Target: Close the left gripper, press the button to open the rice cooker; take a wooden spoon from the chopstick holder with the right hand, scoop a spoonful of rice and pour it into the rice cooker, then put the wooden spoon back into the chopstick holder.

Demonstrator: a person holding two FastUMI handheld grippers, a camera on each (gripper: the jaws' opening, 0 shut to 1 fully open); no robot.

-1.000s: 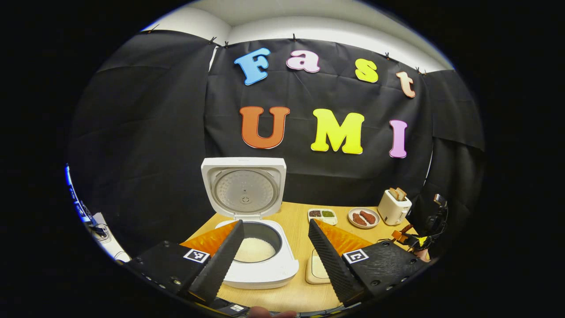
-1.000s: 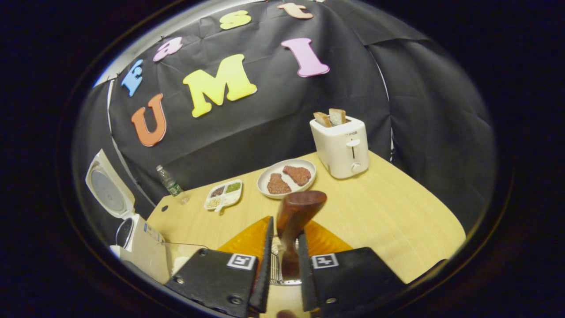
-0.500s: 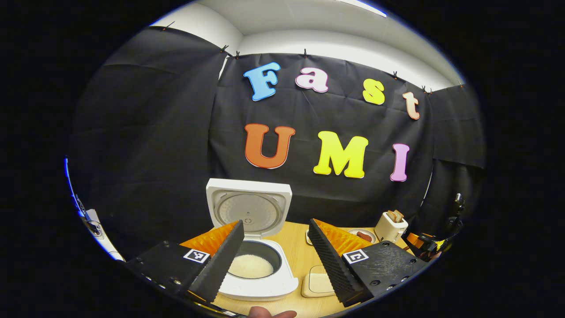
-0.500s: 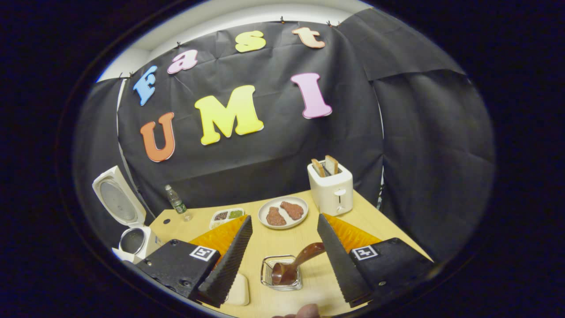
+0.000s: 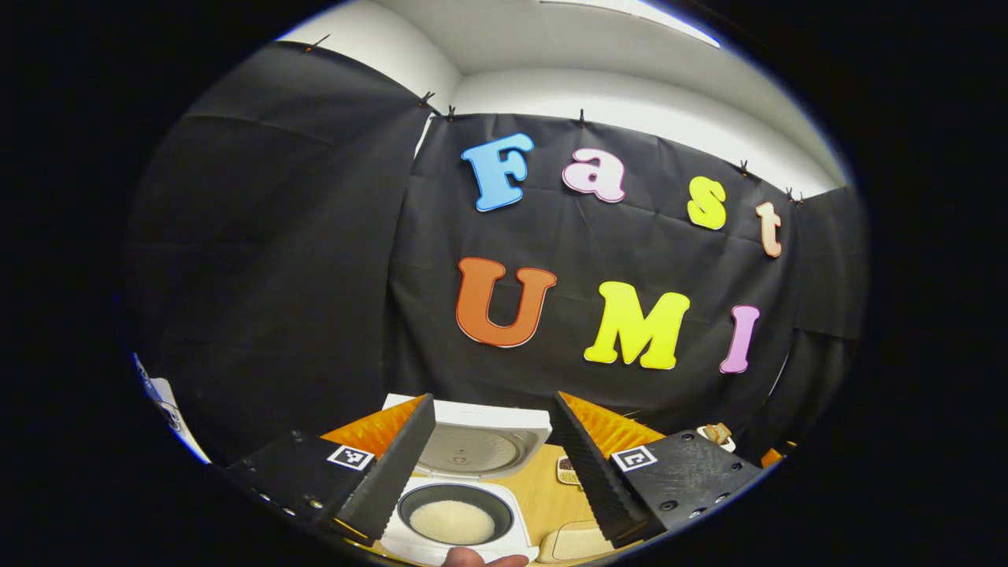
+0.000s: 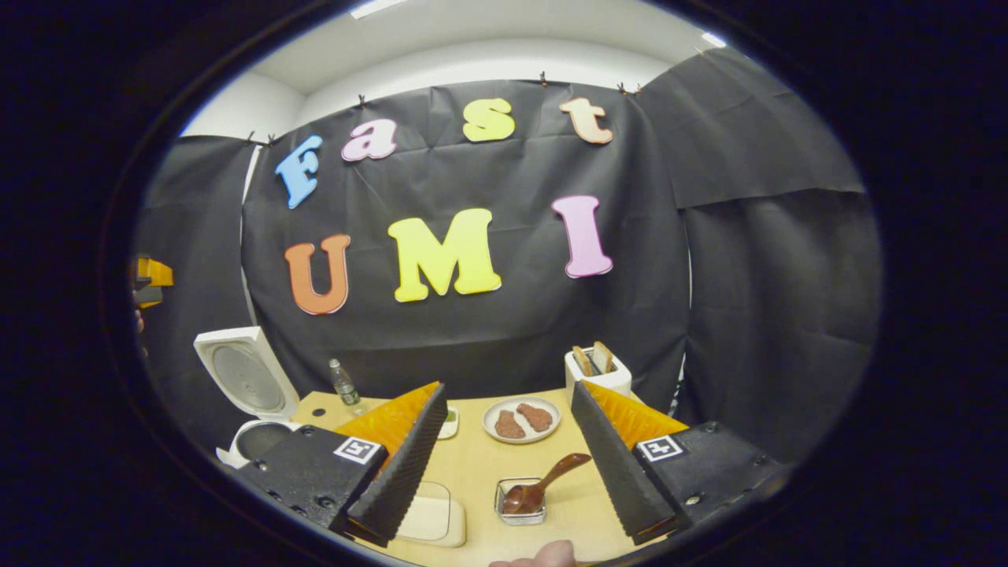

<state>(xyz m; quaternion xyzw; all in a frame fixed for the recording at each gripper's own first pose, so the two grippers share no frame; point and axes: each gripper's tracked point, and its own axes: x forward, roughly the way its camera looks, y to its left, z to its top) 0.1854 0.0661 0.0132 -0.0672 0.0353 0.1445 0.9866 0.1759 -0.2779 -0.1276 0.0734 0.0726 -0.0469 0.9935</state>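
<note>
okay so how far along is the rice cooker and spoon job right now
It looks finished. The rice cooker stands with its lid up and rice in the pot. The wooden spoon sits back in the chopstick holder, leaning, with nothing gripping it. Both the right gripper and left gripper are open and hold nothing. Nothing seems left to do.

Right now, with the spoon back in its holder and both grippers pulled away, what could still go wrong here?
The brown wooden spoon leans sideways out of the small wire chopstick holder, handle overhanging, so it might tip the holder or slide out. The white rice cooker stands open with rice exposed; its raised lid could get bumped.
</note>
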